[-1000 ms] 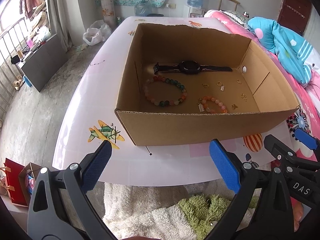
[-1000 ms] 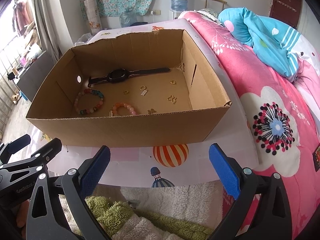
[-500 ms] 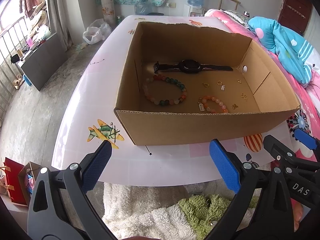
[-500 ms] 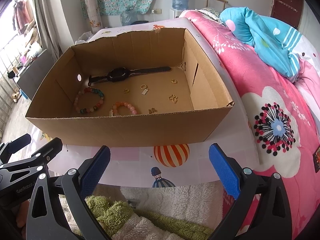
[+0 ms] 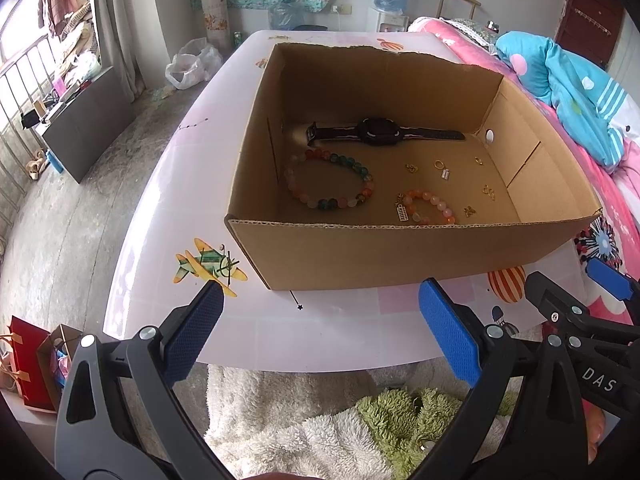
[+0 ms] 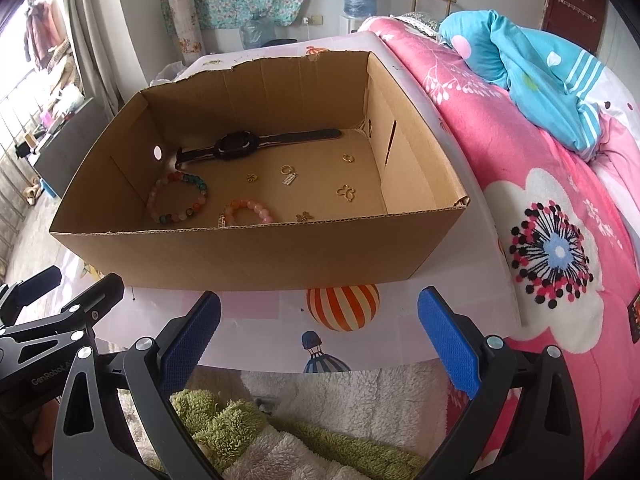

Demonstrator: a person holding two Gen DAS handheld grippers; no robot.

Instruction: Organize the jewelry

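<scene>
Tools: left tool (image 5: 320, 328) spread, empty | right tool (image 6: 320, 332) spread, empty | both level before box (image 5: 400, 252)

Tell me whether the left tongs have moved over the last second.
Barely. In the left wrist view the cardboard box and the airplane print sit almost where they did, a hair higher and leftward. The left tongs stay open, short of the box.

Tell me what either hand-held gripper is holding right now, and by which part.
Nothing. The left hand-held gripper and right hand-held gripper are both open and empty.
</scene>
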